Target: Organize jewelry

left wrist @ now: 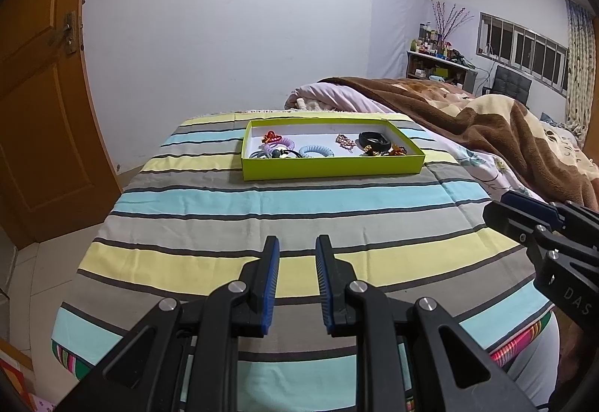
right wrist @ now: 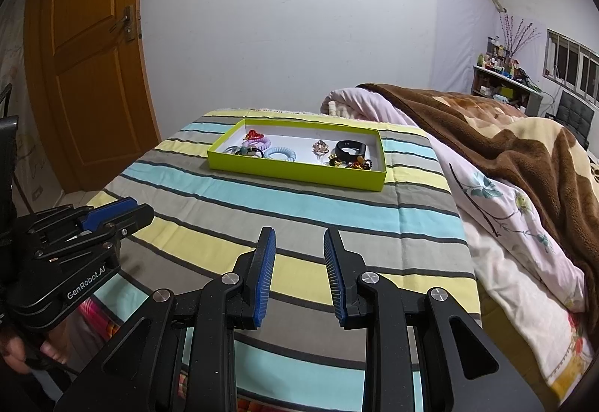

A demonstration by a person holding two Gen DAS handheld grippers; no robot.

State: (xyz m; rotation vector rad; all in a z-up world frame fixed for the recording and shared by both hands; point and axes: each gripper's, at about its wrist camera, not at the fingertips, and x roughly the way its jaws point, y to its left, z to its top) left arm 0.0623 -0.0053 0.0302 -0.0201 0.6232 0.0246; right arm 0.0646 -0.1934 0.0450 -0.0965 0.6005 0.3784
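Observation:
A lime-green shallow box (left wrist: 331, 167) (right wrist: 299, 174) lies far out on the striped cloth. Inside it are a pale blue hair tie (left wrist: 315, 151) (right wrist: 280, 153), a pink hair tie with a red clip (left wrist: 275, 139) (right wrist: 255, 139), a black band (left wrist: 374, 139) (right wrist: 348, 149), a beaded piece (left wrist: 345, 141) (right wrist: 321, 147) and small gold and orange trinkets (left wrist: 382, 151) (right wrist: 352, 162). My left gripper (left wrist: 297, 255) (right wrist: 127, 210) hovers open and empty over the near stripes, well short of the box. My right gripper (right wrist: 299, 243) (left wrist: 524, 211) hovers beside it, open and empty.
The striped cloth (left wrist: 262, 202) covers a raised surface with floor tiles to the left. A brown blanket (left wrist: 505, 135) and a floral quilt (right wrist: 498, 210) are heaped on the right. A wooden door (right wrist: 90, 75) stands at the left. A person's hand (right wrist: 22, 352) holds the left gripper.

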